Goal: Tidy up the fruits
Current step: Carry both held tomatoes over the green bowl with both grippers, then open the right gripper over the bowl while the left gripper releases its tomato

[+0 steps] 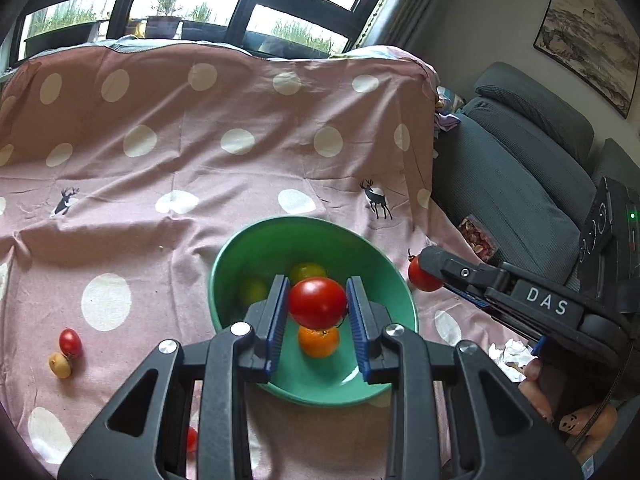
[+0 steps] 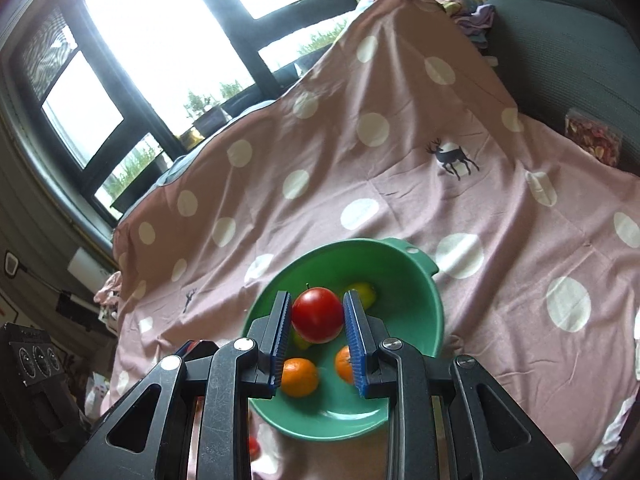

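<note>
A green bowl (image 1: 384, 280) sits on a pink dotted cloth and also shows in the right wrist view (image 2: 424, 300). My left gripper (image 1: 318, 304) is shut on a red tomato (image 1: 317, 303) above the bowl. My right gripper (image 2: 316, 314) is shut on another red tomato (image 2: 317, 315), seen from the left wrist at the bowl's right rim (image 1: 422, 276). In the bowl lie oranges (image 2: 299, 377) (image 1: 319, 341) and yellow-green fruits (image 1: 307, 271) (image 2: 365, 293).
A red tomato (image 1: 70, 342) and a small yellow fruit (image 1: 60, 365) lie on the cloth (image 1: 160, 184) at the left. Another red fruit (image 1: 192, 438) lies near the front edge. A grey sofa (image 1: 520, 168) stands to the right, with crumpled paper (image 1: 510, 354) nearby.
</note>
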